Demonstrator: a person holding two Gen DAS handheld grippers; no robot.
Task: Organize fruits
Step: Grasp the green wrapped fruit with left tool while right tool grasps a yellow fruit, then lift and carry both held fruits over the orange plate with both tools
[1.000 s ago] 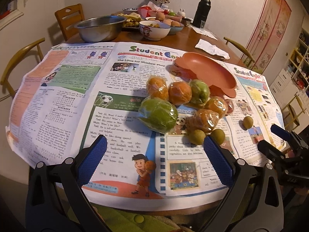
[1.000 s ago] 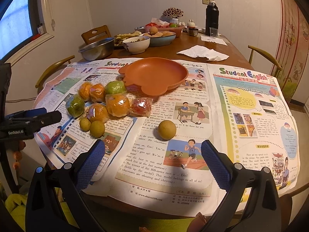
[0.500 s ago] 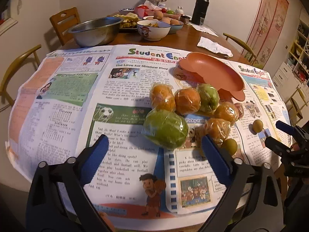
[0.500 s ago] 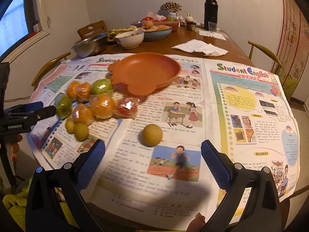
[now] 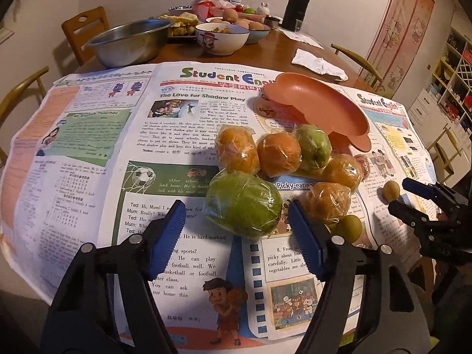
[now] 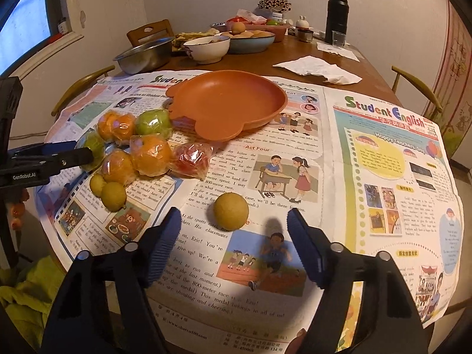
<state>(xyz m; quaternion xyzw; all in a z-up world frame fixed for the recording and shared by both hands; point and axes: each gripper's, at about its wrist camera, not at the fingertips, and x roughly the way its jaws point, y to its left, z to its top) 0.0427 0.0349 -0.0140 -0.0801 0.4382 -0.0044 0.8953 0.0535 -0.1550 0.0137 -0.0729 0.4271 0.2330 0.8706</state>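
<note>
1. Left gripper [image 5: 236, 221]: jaws apart and closing, clamped on nothing. The wrapped green fruit [image 5: 243, 203] lies on the newspaper [image 5: 88, 147] just beyond the tips and between their lines, clear of both pads.
2. Right gripper [image 6: 233, 230]: jaws apart and closing, clamped on nothing. A lone small yellow-brown fruit [image 6: 230, 211] sits on the paper just beyond the tips, left of centre, not touched.
3. Orange plate [image 6: 227, 106]: bare, on the newspaper at the far side of the fruit heap, its rim just beside the far wrapped fruits.
4. Left-wrist view only: the large green fruit seen whole and close, with the right gripper's tips at the right edge beside the lone small fruit.
5. Right-wrist view only: a wrapped red item [image 6: 190, 159] at the right of the heap seen plainly, the plate's bare inside, and the left gripper's tips hiding most of the large green fruit.
6. Count, heap: wrapped orange fruits, four; wrapped green fruits, two; wrapped red item, one; small yellow-green fruits, two at the near edge [image 6: 113, 196].
7. Count, apart from the heap: small fruit, one.
8. Far end of the table: steel bowl [image 6: 143, 54], one; white bowl [image 6: 208, 47], one; dark flask [image 6: 337, 14], one.
</note>
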